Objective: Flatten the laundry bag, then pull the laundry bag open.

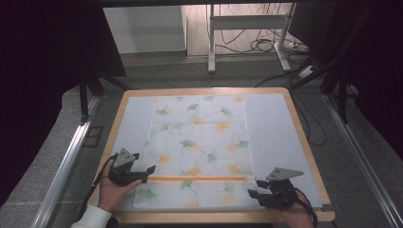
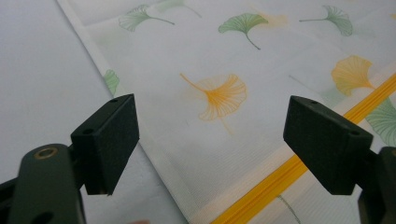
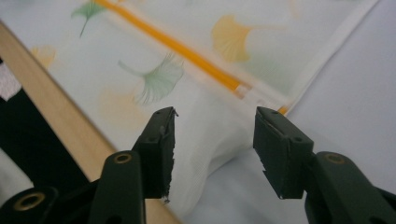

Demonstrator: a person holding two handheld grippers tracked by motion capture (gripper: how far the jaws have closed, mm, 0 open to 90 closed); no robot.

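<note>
Right tool (image 3: 212, 144) open over cloth (image 3: 159, 79)

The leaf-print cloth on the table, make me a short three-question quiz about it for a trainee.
1. True or false: the orange stripe on the leaf-print cloth runs between the left tongs and the right tongs.
2. In the right gripper view, what lies between the jaws of the right tongs? A) a bunched corner of the cloth B) a spoon C) a cable
3. Fill in: the cloth's leaves are printed in green and ____.

Key: 1 true; 2 A, the bunched corner sits between the jaws and the pads do not press on it; 3 orange.
</note>
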